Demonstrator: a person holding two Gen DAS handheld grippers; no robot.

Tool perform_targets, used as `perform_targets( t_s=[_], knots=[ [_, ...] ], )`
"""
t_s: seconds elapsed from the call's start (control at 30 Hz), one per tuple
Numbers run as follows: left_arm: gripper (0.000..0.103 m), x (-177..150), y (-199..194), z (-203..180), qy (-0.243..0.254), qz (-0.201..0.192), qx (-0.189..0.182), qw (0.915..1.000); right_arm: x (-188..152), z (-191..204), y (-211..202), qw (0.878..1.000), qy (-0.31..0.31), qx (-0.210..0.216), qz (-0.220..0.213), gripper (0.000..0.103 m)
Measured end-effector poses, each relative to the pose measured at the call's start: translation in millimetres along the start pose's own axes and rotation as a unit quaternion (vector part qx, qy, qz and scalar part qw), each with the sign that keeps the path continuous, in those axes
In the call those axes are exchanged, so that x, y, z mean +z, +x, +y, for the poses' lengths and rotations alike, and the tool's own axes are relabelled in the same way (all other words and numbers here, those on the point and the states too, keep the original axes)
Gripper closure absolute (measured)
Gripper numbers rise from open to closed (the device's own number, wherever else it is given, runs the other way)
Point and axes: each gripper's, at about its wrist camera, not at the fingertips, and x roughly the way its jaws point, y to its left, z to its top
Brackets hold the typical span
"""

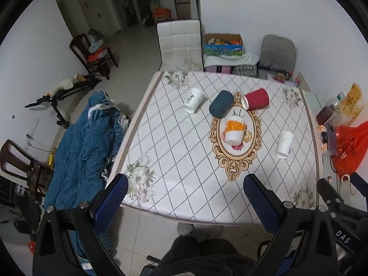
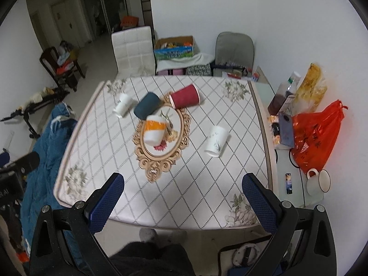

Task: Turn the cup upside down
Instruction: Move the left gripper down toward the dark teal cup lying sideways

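Several cups lie on their sides on the patterned table [image 1: 179, 161] [image 2: 207, 184]: a red cup [image 1: 256, 99] [image 2: 185, 96], a dark teal cup [image 1: 221, 104] [image 2: 146, 105], an orange-and-white cup [image 1: 234, 130] [image 2: 154, 130], a white cup at the far left [image 1: 194, 100] [image 2: 122, 105] and a white cup at the right [image 1: 284, 144] [image 2: 216, 140]. My left gripper [image 1: 186, 197] is open and empty, held above the table's near edge. My right gripper [image 2: 182, 195] is open and empty, also above the near edge. Both are well short of the cups.
A blue quilt [image 1: 82, 142] lies left of the table. A side shelf at the right holds a red plastic bag [image 2: 315, 135], a phone [image 2: 286, 128] and a white enamel mug [image 2: 318, 181]. Chairs [image 2: 133, 50] and a cardboard box [image 2: 174, 46] stand behind the table.
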Motion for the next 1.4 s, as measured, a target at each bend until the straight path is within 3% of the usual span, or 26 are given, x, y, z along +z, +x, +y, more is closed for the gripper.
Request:
perform_targets(
  t_s=[0.43,0.9,1.4],
  knots=[
    [0.0,30,99,-26,0.031,0.071,0.02,0.9968,-7,-4,117,0.995,0.014,0.0,0.099,0.0],
    [0.0,112,215,-57,0.097,0.112,0.003,0.9889,20,-3,229,0.98,0.059,-0.028,0.187,0.0],
    [0.0,182,330,-99,0.152,0.157,-0.005,0.9757,46,5,323,0.966,0.068,-0.041,0.245,0.0]
  ],
)
